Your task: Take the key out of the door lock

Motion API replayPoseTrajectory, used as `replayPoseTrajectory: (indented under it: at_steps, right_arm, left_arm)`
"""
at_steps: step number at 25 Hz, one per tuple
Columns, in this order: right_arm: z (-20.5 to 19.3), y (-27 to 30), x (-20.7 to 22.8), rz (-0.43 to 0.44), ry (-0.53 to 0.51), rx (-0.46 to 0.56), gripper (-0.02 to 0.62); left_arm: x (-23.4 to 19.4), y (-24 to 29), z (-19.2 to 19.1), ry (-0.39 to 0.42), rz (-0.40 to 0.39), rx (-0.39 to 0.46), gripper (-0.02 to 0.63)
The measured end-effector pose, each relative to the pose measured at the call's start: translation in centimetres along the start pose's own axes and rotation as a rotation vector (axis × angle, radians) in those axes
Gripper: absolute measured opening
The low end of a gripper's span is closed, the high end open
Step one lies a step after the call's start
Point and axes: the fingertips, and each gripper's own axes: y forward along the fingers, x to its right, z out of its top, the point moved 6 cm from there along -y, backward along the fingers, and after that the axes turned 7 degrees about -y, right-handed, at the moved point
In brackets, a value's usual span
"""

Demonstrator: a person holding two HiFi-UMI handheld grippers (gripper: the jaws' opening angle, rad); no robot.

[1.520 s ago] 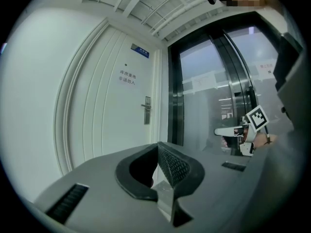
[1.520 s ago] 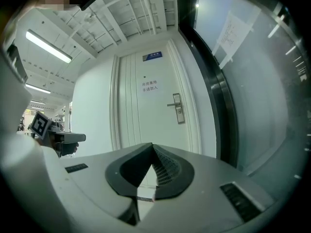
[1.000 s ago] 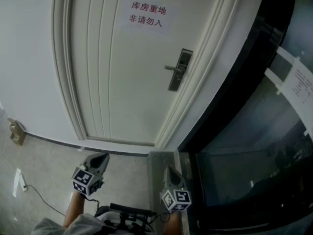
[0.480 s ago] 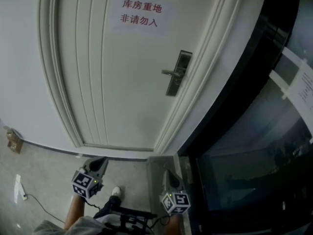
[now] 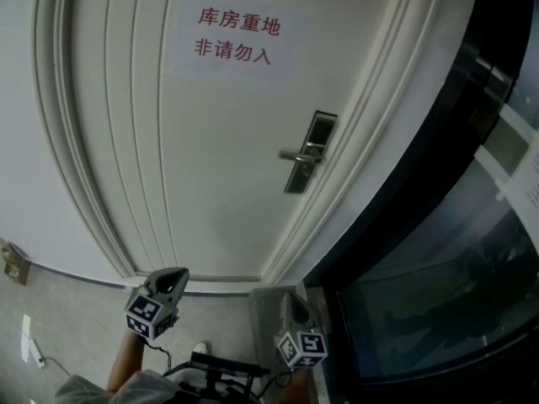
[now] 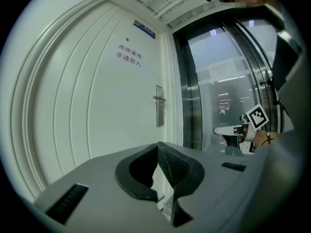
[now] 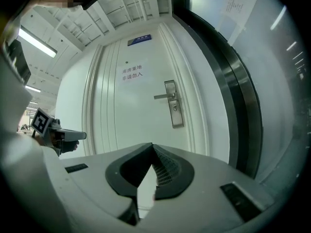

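A white door (image 5: 210,158) with a sign in red characters (image 5: 236,36) fills the head view. Its silver lock plate (image 5: 310,151) with a lever handle (image 5: 295,156) sits on the door's right side, also seen as the lock plate (image 7: 173,103) and the lock plate (image 6: 159,106). A key is too small to make out on it. My left gripper (image 5: 178,273) and right gripper (image 5: 289,297) hang low, well short of the door, both pointing at it. Each has its jaws shut with nothing between them, in the left gripper view (image 6: 157,144) and the right gripper view (image 7: 152,145).
A dark-framed glass wall (image 5: 438,251) runs along the right of the door, with a paper notice (image 5: 526,183) on it. A small box (image 5: 13,259) sits at the wall's foot on the left, a power strip (image 5: 25,335) on the floor. A shoe (image 5: 200,349) shows below.
The door and lock plate have grown larger and nearer in the head view. Both grippers have moved toward the door together, still shut.
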Motion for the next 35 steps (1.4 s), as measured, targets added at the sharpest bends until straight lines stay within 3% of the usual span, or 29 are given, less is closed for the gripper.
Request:
replayPoseTrajectory:
  at_steps: [14, 24, 35]
  right_arm:
    - [0.7, 9.0, 0.7, -0.054, -0.013, -0.007, 0.011]
    - [1.9, 11.7, 1.6, -0.089, -0.052, -0.007, 0.011]
    - [4.4, 15.8, 5.6, -0.068, -0.17, 0.02, 0.011]
  left_arm:
    - [-8.0, 7.1, 1.2, -0.024, -0.022, -0.005, 0.005]
    - [-10.2, 9.4, 0.6, -0.047, -0.049, -0.023, 0.005]
    - [-10.6, 12.9, 1.2, -0.063, -0.011, -0.011, 0.005]
